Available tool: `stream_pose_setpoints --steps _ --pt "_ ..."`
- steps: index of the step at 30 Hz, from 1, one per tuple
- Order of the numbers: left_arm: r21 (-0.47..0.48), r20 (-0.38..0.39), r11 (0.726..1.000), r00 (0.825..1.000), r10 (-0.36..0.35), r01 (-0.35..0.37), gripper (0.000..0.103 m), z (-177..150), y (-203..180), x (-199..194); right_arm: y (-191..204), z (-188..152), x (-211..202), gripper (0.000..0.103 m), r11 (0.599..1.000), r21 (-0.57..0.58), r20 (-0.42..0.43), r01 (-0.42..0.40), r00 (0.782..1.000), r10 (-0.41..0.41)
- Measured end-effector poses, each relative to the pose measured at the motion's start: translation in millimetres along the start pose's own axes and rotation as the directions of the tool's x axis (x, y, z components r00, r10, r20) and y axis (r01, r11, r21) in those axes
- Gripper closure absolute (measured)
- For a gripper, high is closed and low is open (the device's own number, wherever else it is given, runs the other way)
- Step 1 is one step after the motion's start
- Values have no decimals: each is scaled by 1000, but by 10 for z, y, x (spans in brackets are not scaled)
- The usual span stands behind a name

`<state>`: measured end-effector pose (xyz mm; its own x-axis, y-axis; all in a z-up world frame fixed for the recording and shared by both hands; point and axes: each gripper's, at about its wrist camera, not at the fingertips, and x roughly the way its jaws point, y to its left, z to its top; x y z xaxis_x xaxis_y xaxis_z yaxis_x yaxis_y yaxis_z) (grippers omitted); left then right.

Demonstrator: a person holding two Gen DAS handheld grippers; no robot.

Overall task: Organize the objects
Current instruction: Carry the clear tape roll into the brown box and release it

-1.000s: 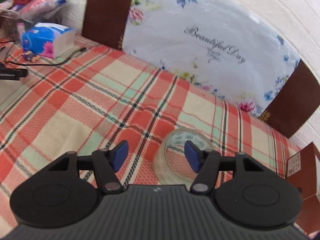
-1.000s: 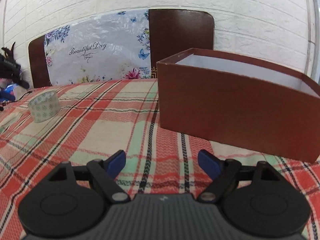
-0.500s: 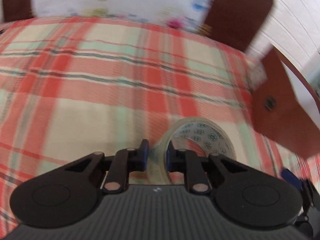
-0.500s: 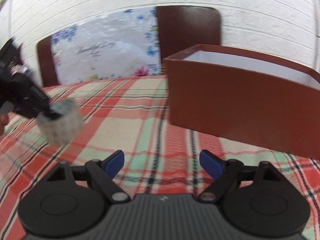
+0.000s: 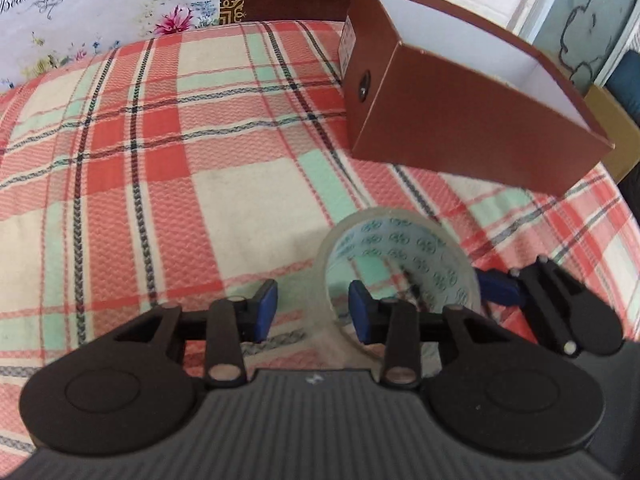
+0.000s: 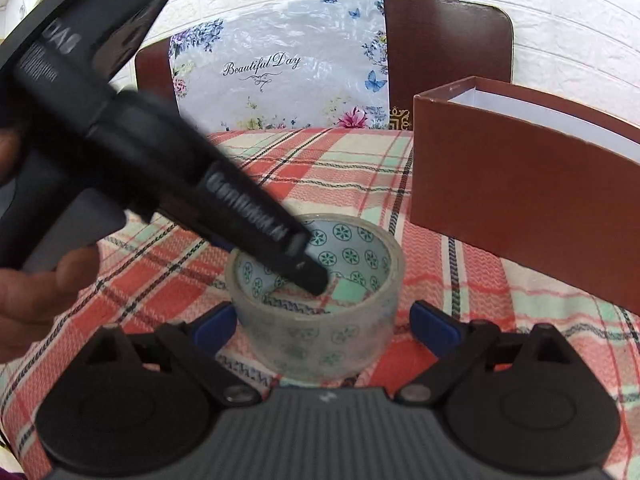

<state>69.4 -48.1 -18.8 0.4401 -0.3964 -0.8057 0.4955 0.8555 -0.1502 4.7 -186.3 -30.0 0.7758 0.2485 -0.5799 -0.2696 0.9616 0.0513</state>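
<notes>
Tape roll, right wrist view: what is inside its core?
One finger of the left gripper reaches down into the tape roll; beside it, plaid tablecloth shows through the core. The finger's pad is hidden.

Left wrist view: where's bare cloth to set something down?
Free: wide plaid cloth left of the brown box, up to the floral bag. Crowded: near the tape roll, with the left tool and right tool at it.

Clear tape roll (image 6: 320, 312) with green rosette print, red-green plaid tablecloth (image 5: 160, 160), brown box (image 5: 460, 120) lined white
</notes>
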Motion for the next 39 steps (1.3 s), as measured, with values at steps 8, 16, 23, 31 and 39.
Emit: stream_pose_setpoints --steps 8,16,23,31,39 --pt "63 157 995 984 -90 81 80 568 -342 -459 39 130 -343 13 989 -46 213 142 968 -130" --pt "169 258 985 964 -65 22 29 1525 -1200 -134 -721 713 -464 1 904 35 387 426 828 -405" --pt "150 313 988 950 -3 -47 29 1273 -1105 -186 -1191 546 -366 2 885 174 293 431 836 -464" --pt "124 299 986 952 66 -108 28 1084 -1062 -309 -1142 271 -615 2 878 287 252 383 854 -454" --pt "87 306 984 944 121 -154 24 850 -952 -461 -1136 230 -839 1 860 332 239 388 847 -475"
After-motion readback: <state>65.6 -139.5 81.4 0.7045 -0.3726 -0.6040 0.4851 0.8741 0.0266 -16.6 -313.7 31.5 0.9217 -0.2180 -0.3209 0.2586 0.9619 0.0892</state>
